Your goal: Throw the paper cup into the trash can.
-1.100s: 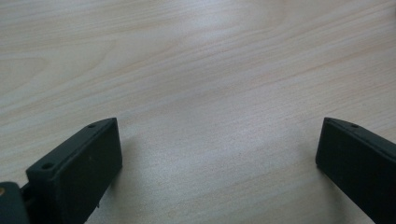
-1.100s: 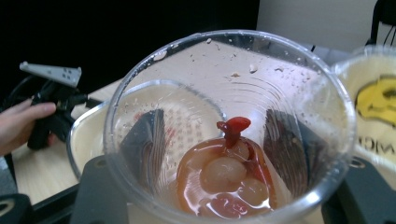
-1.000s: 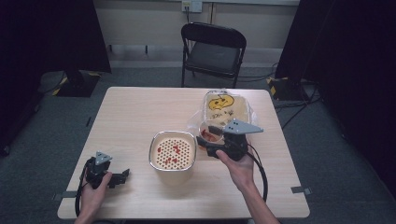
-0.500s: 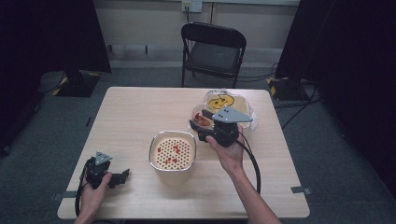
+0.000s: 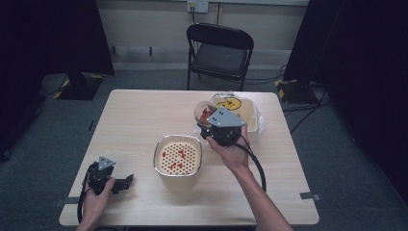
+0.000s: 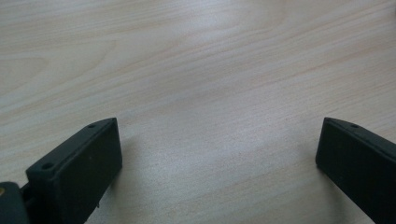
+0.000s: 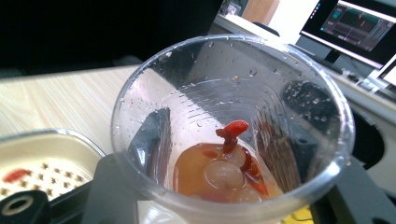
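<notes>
Two grippers were seen over the pale wooden table (image 5: 139, 115) in the high view. At the lower left of that frame the left gripper (image 5: 126, 181) was held low by a hand (image 5: 94, 199), close to the table's near edge; in the left gripper view its black jaws were spread wide, one at each bottom corner, with bare wood between them and nothing gripped. Near the middle of the high view a square metal strainer bowl (image 5: 177, 156) was set on the table, a few red bits lying on its perforated floor. Just right of it and a little higher in the frame, the right gripper (image 5: 208, 126) was seen with a clear plastic cup (image 7: 231, 126) clamped between its jaws — they had just been closing on it. The cup was tilted, lifted clear of the table; amber liquid, pale round pieces and red strips were gathered at its bottom. Behind it, toward the upper right, a plastic-wrapped tray (image 5: 245, 109) with a yellow smiley was lying.
</notes>
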The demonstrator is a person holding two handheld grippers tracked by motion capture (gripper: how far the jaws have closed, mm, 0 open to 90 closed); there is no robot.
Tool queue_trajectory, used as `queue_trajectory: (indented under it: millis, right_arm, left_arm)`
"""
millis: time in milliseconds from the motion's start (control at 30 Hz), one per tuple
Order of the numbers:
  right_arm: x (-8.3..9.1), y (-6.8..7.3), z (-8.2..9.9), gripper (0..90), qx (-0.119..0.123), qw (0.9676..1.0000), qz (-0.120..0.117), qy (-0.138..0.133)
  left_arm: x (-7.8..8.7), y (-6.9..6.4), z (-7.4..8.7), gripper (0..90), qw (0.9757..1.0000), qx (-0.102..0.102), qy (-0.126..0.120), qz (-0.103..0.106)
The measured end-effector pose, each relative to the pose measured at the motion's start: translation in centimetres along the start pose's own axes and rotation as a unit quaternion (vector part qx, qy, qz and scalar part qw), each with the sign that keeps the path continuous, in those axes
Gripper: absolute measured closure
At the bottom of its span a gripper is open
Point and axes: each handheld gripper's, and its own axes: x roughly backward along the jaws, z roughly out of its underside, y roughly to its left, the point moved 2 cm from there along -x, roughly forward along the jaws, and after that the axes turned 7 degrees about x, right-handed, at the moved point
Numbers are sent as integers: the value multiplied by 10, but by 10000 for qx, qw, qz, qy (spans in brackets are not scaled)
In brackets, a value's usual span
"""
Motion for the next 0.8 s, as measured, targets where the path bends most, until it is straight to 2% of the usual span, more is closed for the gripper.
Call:
queue_trajectory:
  millis: [33, 67, 133, 167, 200, 267, 300, 333, 367, 400, 467, 500, 533, 567, 600, 633, 667, 700, 733, 767, 800]
  right_arm:
    - [-1, 3, -3, 451, 300, 9995, 34, 90]
    - [-1, 3, -3, 451, 300, 9995, 34, 90]
    - [-3, 8, -5, 452, 613, 9979, 80, 207]
    - [-4, 10, -6, 452, 799, 9964, 106, 269]
    - [-5, 16, -8, 452, 1108, 9930, 163, 378]
    - [-7, 17, -8, 453, 1190, 9919, 122, 422]
    - [-9, 21, -8, 454, 1449, 9880, 173, 507]
    - [-10, 23, -7, 454, 1572, 9858, 182, 568]
    - [-10, 23, -7, 454, 1572, 9858, 182, 568]
    - [-12, 27, -7, 455, 1868, 9798, 228, 674]
    - [-14, 32, -7, 455, 2204, 9717, 302, 800]
    - [-14, 32, -7, 455, 2204, 9717, 302, 800]
    - [-16, 36, -8, 456, 2489, 9641, 301, 870]
    - [-16, 37, -8, 457, 2583, 9614, 331, 889]
    - [-16, 37, -8, 457, 2583, 9614, 331, 889]
    - [-17, 39, -9, 458, 2726, 9566, 394, 948]
    - [-18, 42, -9, 459, 2941, 9494, 437, 1009]
    - [-19, 47, -9, 461, 3303, 9360, 483, 1120]
    - [-19, 49, -8, 461, 3413, 9316, 505, 1147]
    - [-19, 49, -8, 461, 3413, 9316, 505, 1147]
    - [-20, 51, -8, 462, 3520, 9278, 483, 1140]
  left_arm:
    - [0, 0, 0, 0, 10000, -1, 1, -1]
    - [0, 0, 0, 0, 10000, -2, -4, 0]
    - [0, 0, 0, 0, 10000, -4, -2, -1]
    - [0, 0, 0, 0, 10000, -3, -3, 0]
    - [0, 0, 0, 0, 10000, -3, -4, 0]
    - [0, 0, 0, 0, 10000, -4, -2, 0]
    - [0, 0, 0, 0, 10000, -3, -3, 0]
    - [0, 0, 0, 0, 10000, 0, -1, -1]
    - [0, 0, 0, 0, 10000, 0, -1, -1]
    - [0, 0, 0, 0, 10000, -4, -3, -1]
    - [0, 0, 0, 0, 10000, -3, -3, 0]
    - [0, 0, 0, 0, 10000, -1, 0, 0]
    - [0, 0, 0, 0, 10000, -2, -4, 0]
    - [0, 0, 0, 0, 10000, -3, -4, 0]
    - [0, 0, 0, 0, 10000, -4, -2, -1]
    - [0, 0, 0, 0, 10000, -4, -3, -1]
    - [0, 0, 0, 0, 10000, -2, -5, 1]
    - [0, 0, 0, 0, 10000, -2, 0, 0]
    - [0, 0, 0, 0, 10000, -3, -4, -1]
    - [0, 0, 0, 0, 10000, -3, -4, -1]
    - [0, 0, 0, 0, 10000, -4, -3, 0]
